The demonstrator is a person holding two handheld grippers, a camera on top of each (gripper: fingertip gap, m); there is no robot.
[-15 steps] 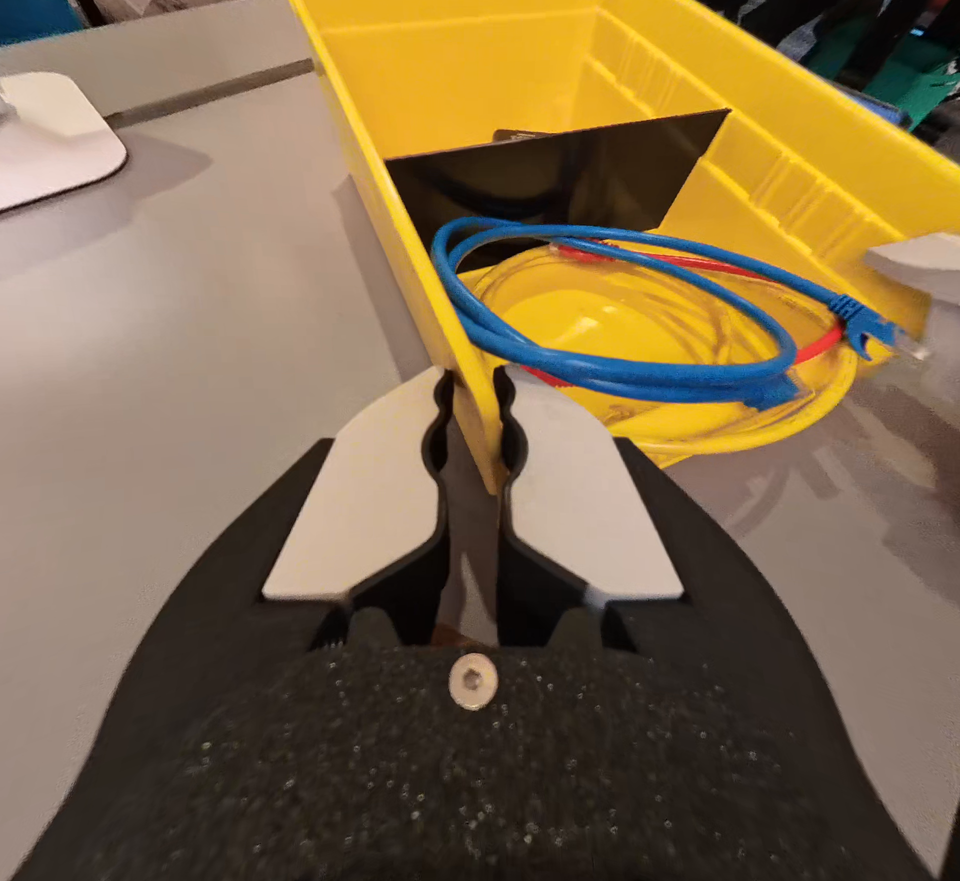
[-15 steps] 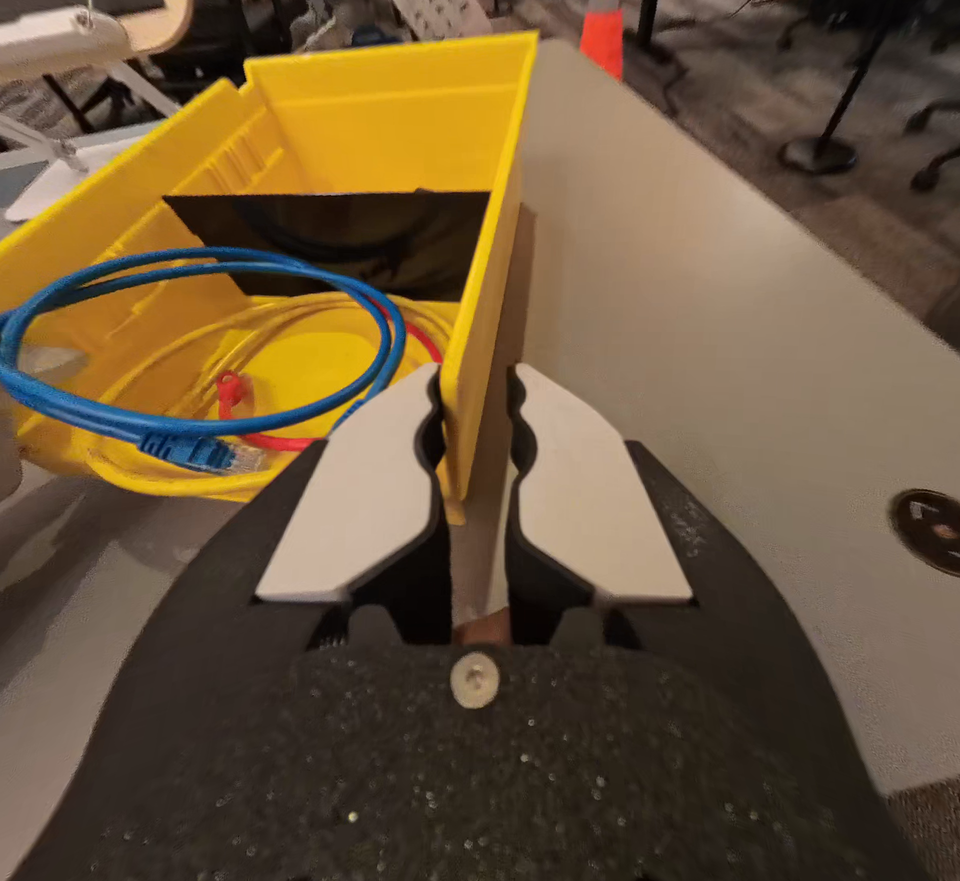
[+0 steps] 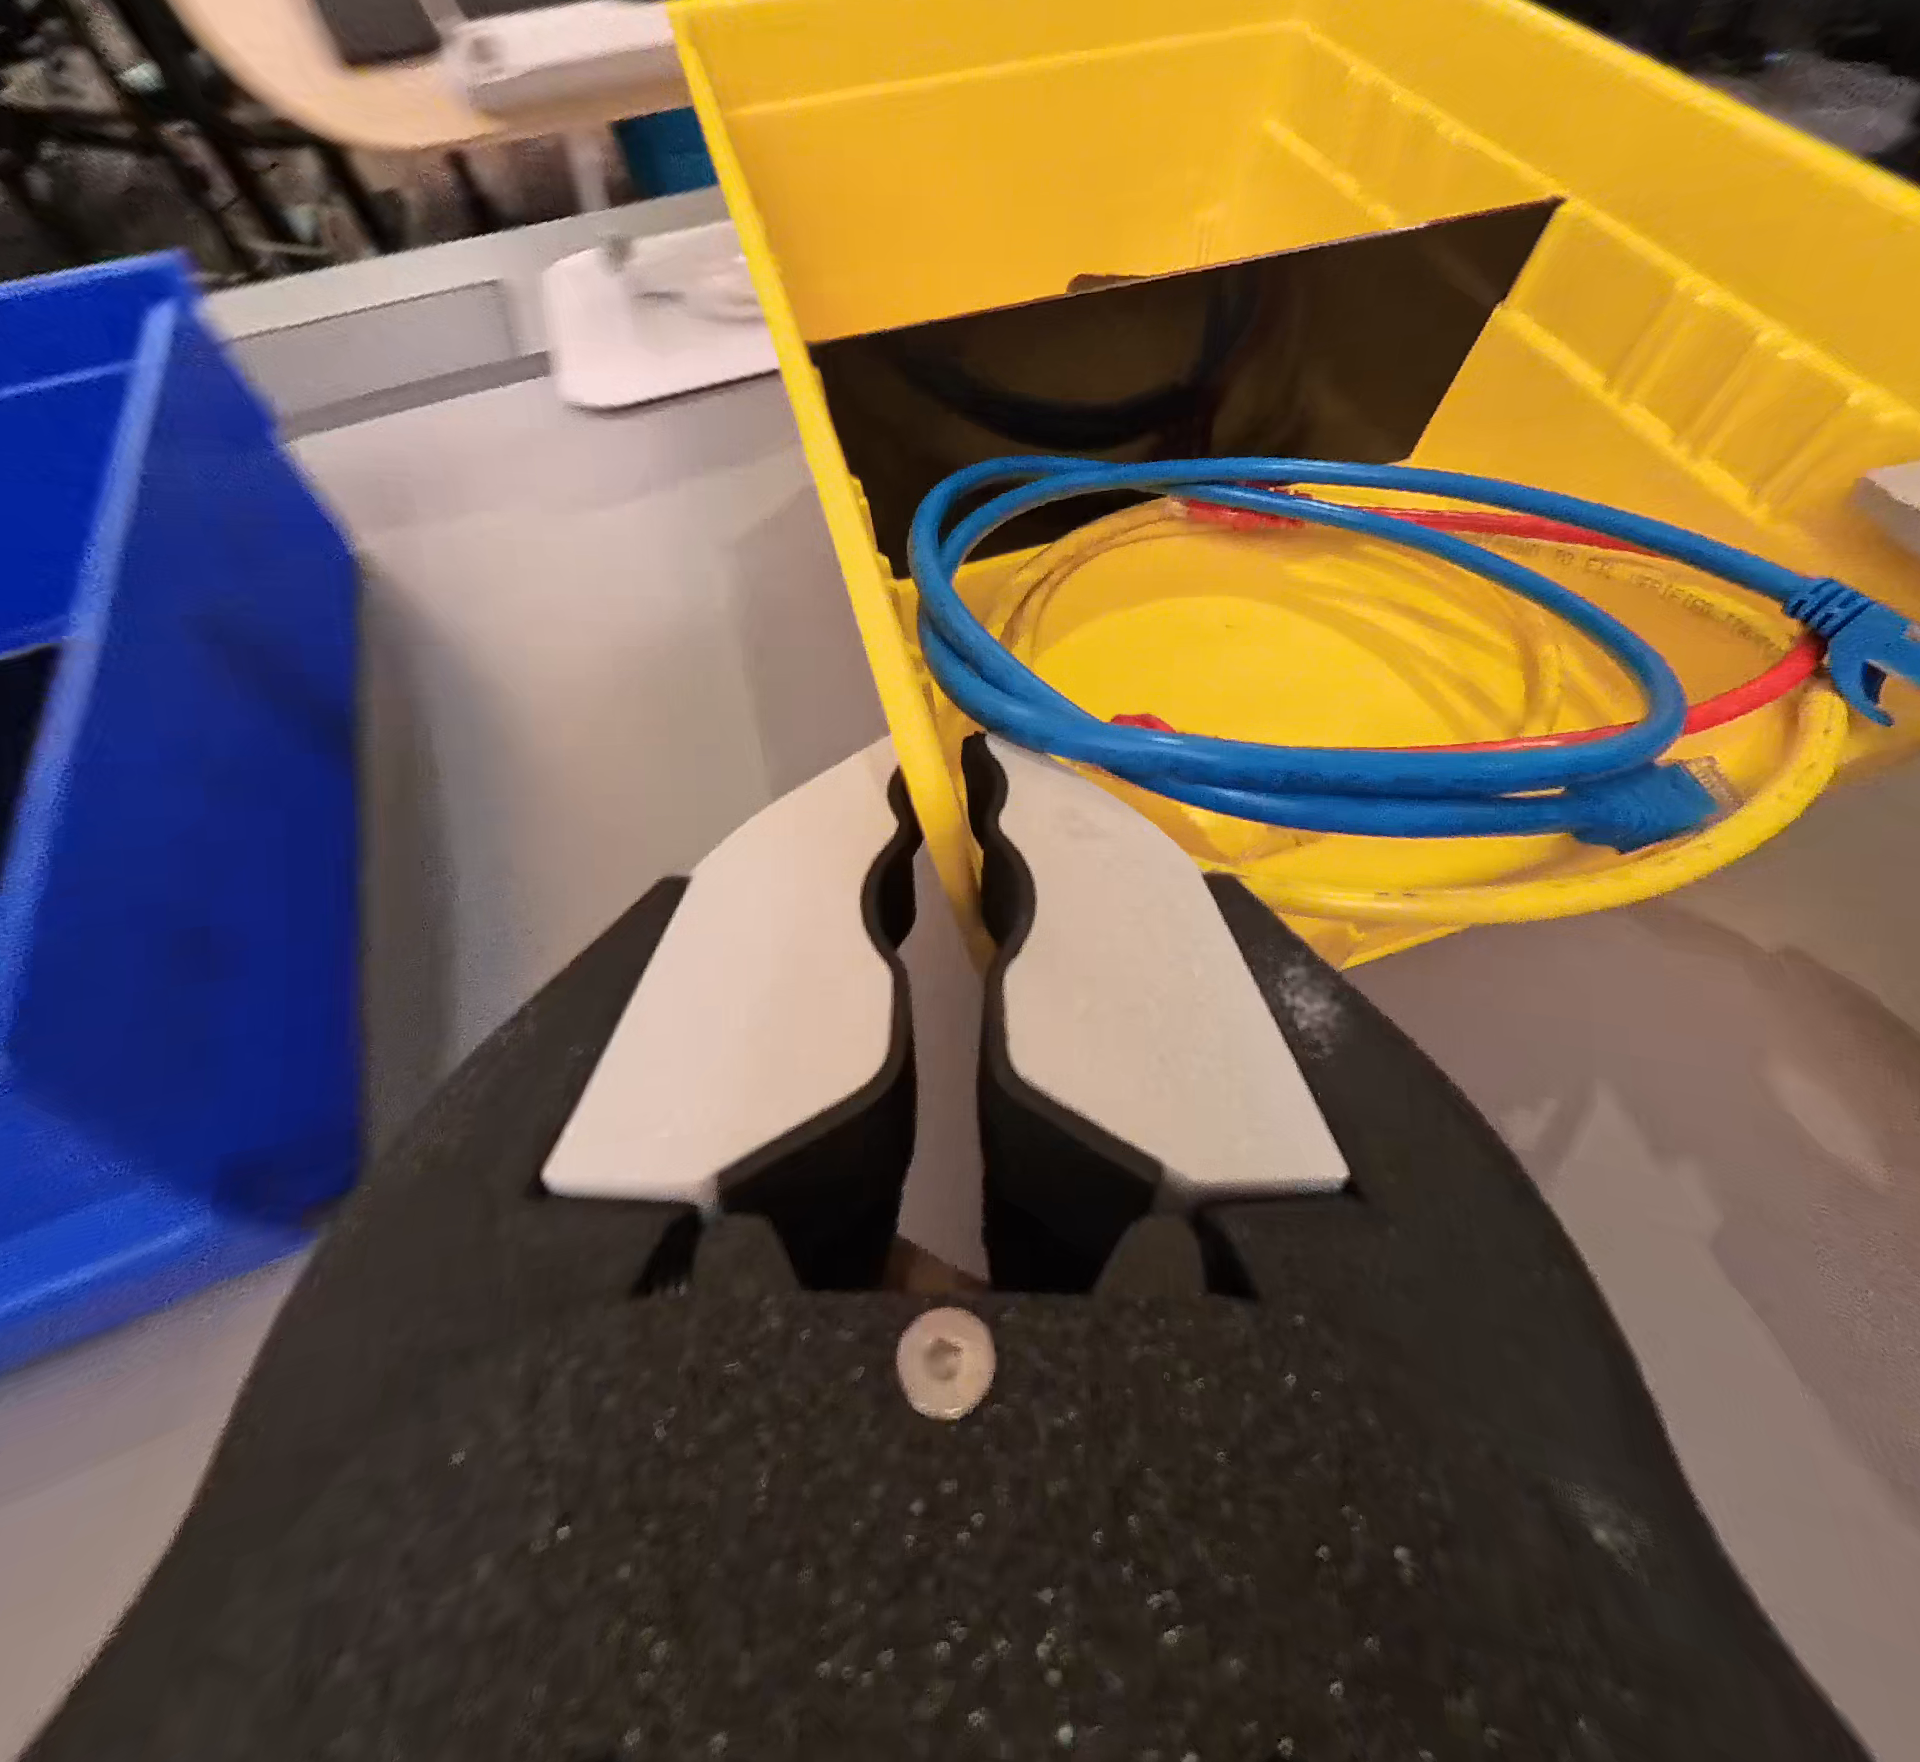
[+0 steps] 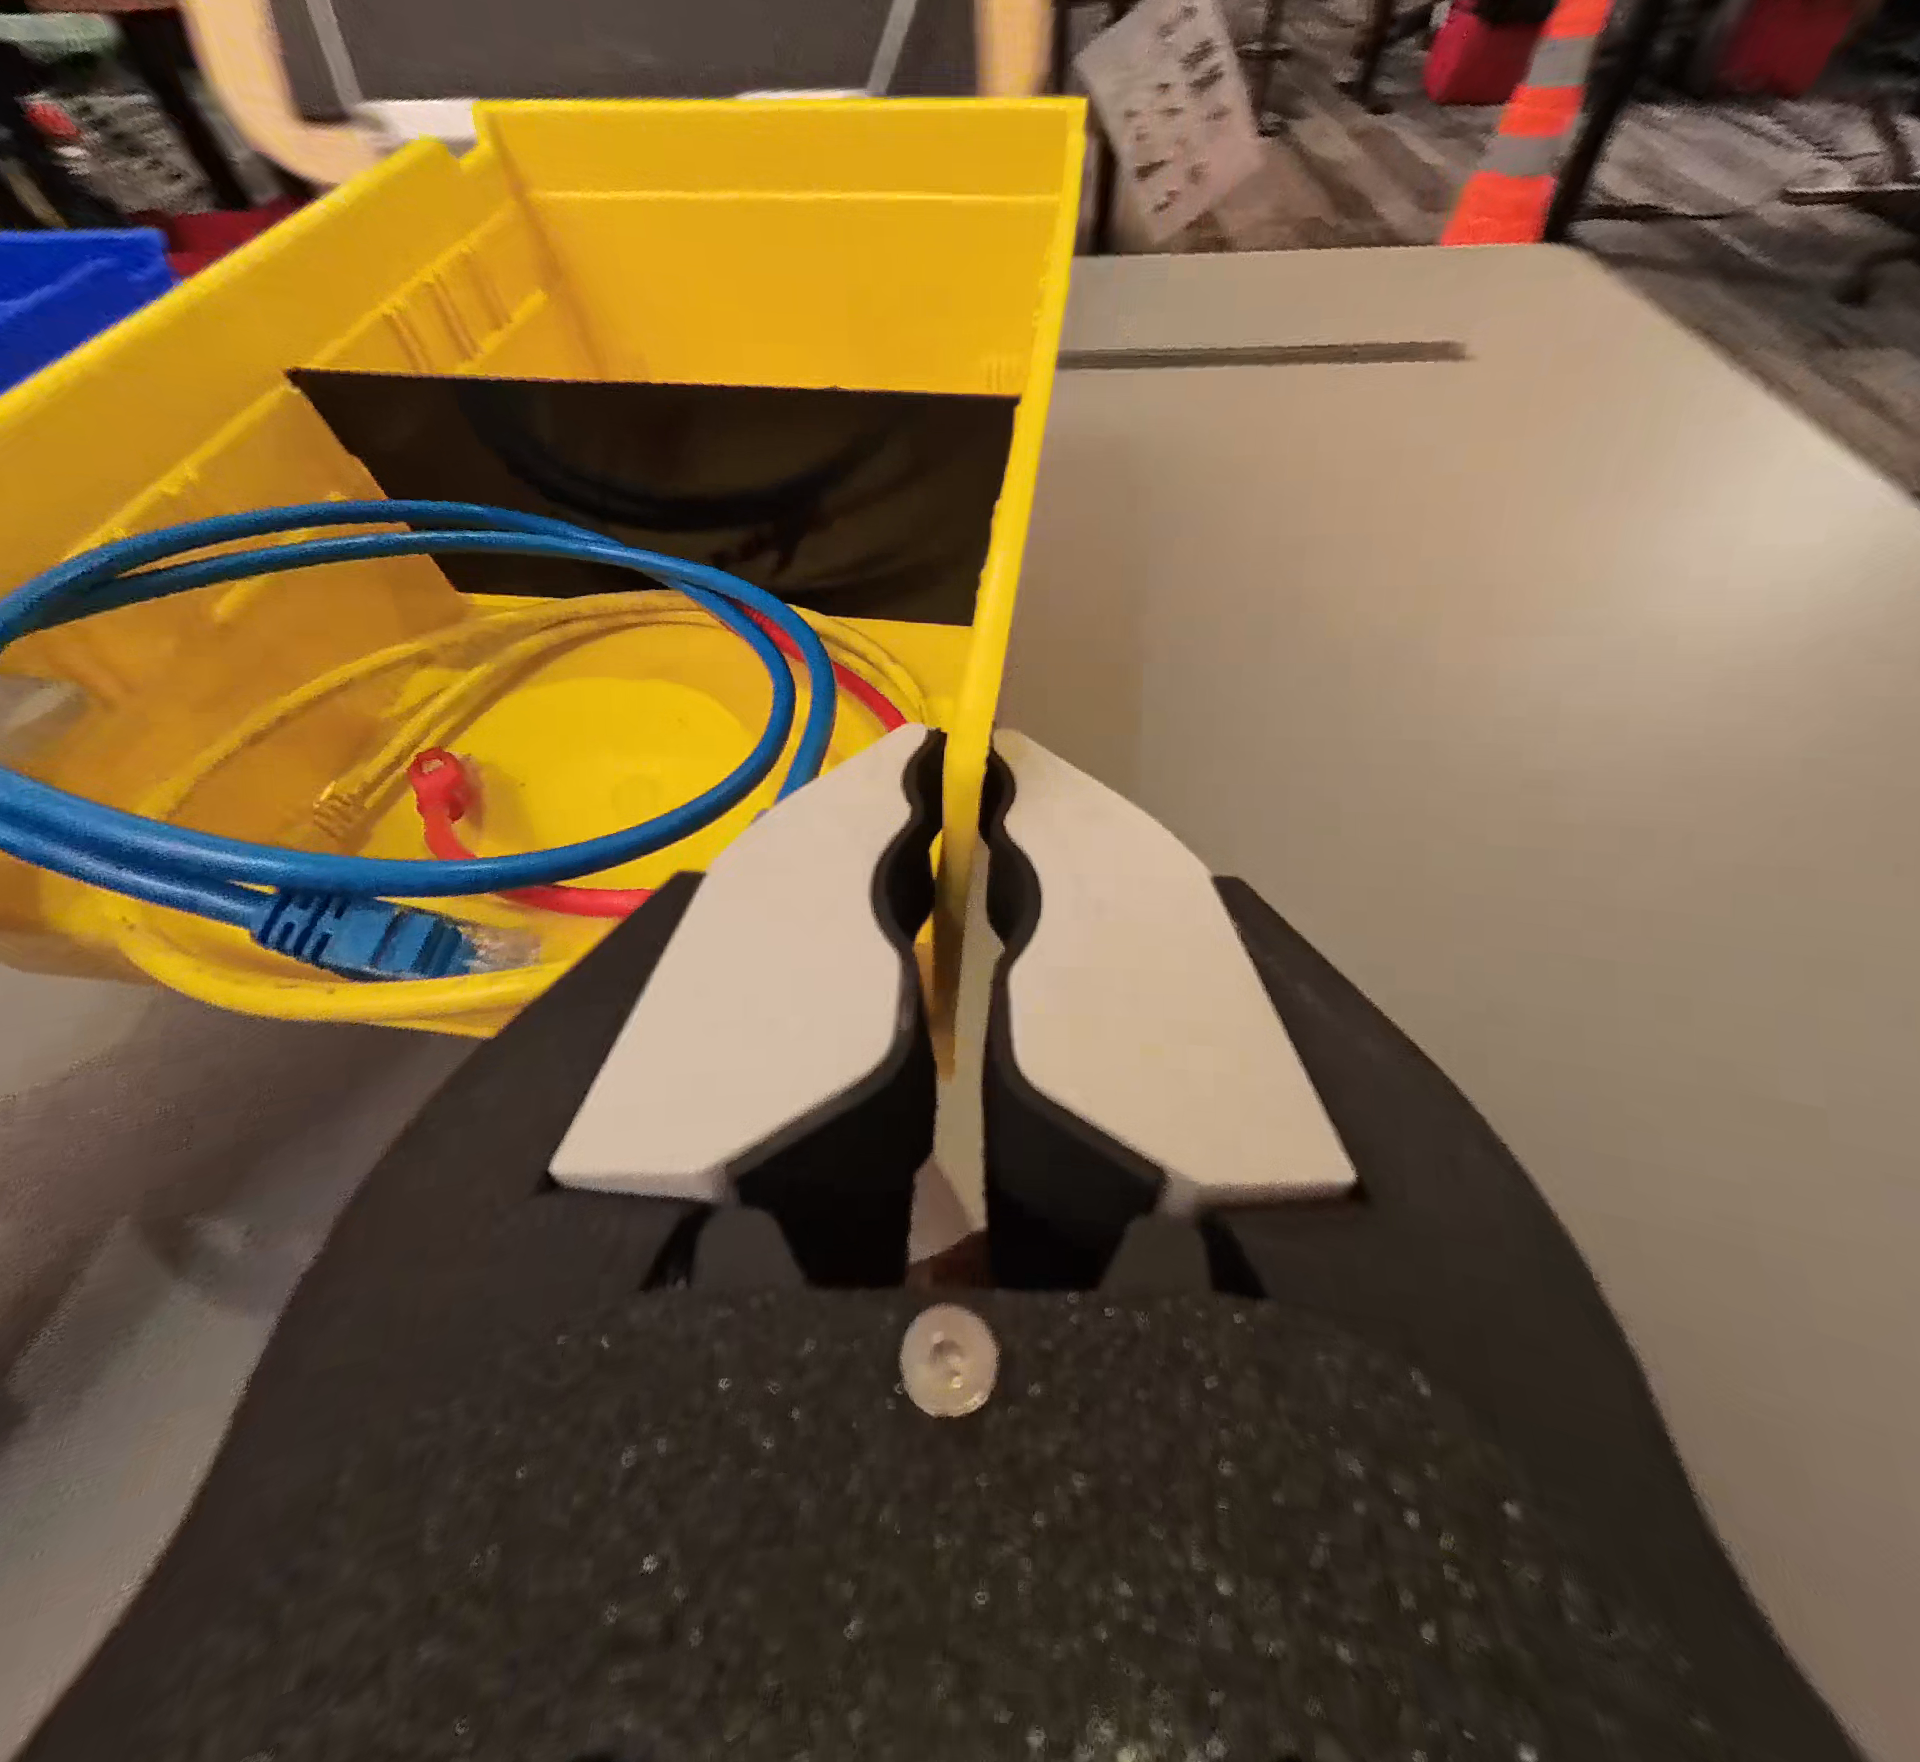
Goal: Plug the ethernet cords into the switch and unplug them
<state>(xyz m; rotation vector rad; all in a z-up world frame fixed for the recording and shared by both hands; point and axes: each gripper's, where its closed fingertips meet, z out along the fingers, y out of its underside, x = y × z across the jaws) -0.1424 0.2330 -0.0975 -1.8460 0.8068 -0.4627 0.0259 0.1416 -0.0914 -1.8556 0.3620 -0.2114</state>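
A yellow bin (image 3: 1039, 154) (image 4: 790, 278) sits on the grey table. It holds coiled ethernet cords: a blue cord (image 3: 1299, 756) (image 4: 436, 871), a red cord (image 3: 1756, 694) (image 4: 447, 798) and a yellow cord (image 3: 1455, 891) (image 4: 312, 985). A black divider (image 3: 1143, 382) (image 4: 665, 486) stands across the bin. My left gripper (image 3: 940, 756) is shut on the bin's left wall. My right gripper (image 4: 961, 746) is shut on the bin's right wall. No switch is in view.
A blue bin (image 3: 156, 777) (image 4: 73, 289) stands to the left of the yellow one. A white stand base (image 3: 655, 330) lies on the table behind. An orange cone (image 4: 1538, 102) and chairs stand on the floor beyond the table's far edge. About 20 cm separates my left fingertips from my right.
Both grippers have swung the yellow bin round while holding its walls. The blue bin has come into the left wrist view, and the background has shifted in both views.
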